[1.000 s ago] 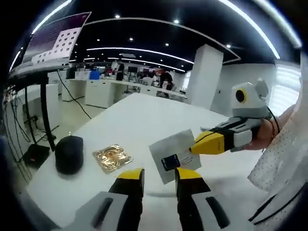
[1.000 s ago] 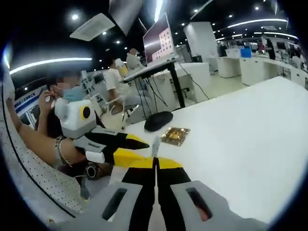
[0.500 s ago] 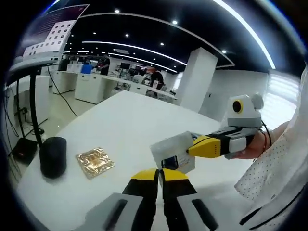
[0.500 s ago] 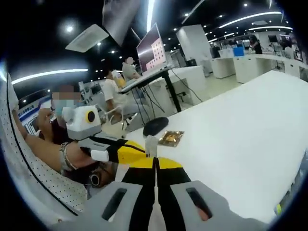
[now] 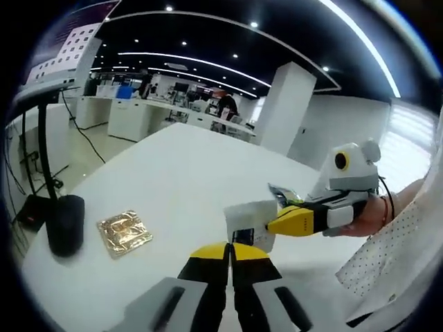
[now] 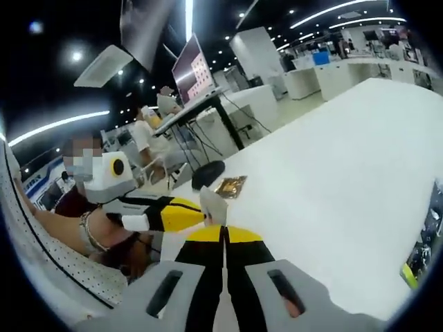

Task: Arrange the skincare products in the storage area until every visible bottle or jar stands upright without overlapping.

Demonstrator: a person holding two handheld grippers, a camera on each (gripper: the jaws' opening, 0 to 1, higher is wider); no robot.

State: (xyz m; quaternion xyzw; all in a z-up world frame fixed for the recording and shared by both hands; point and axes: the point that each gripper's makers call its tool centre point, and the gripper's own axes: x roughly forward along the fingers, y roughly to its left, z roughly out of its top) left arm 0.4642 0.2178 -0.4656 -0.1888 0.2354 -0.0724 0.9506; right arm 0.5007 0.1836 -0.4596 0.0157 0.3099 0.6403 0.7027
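Observation:
A white sachet (image 5: 247,217) with a dark label hangs above the white table (image 5: 187,166). My left gripper (image 5: 230,246) is shut, its yellow tips pinching the sachet's lower edge. The right gripper (image 5: 271,225) reaches in from the right and holds the sachet's side. In the right gripper view the sachet (image 6: 210,203) shows edge-on, rising from my right gripper (image 6: 223,229), which is shut on it. The left gripper (image 6: 201,216) comes in from the left and touches the same sachet. No bottle or jar is in sight.
A gold foil sachet (image 5: 124,233) lies flat on the table beside a black mouse (image 5: 63,225); both show again as the foil sachet (image 6: 230,185) and mouse (image 6: 208,174). A dark packet (image 5: 282,194) lies behind the right gripper. Dark items (image 6: 423,238) sit at the right.
The left jaws, open around the white sachet a second ago, have shut on its lower edge. The right gripper has kept hold of it. Both cameras shifted slightly.

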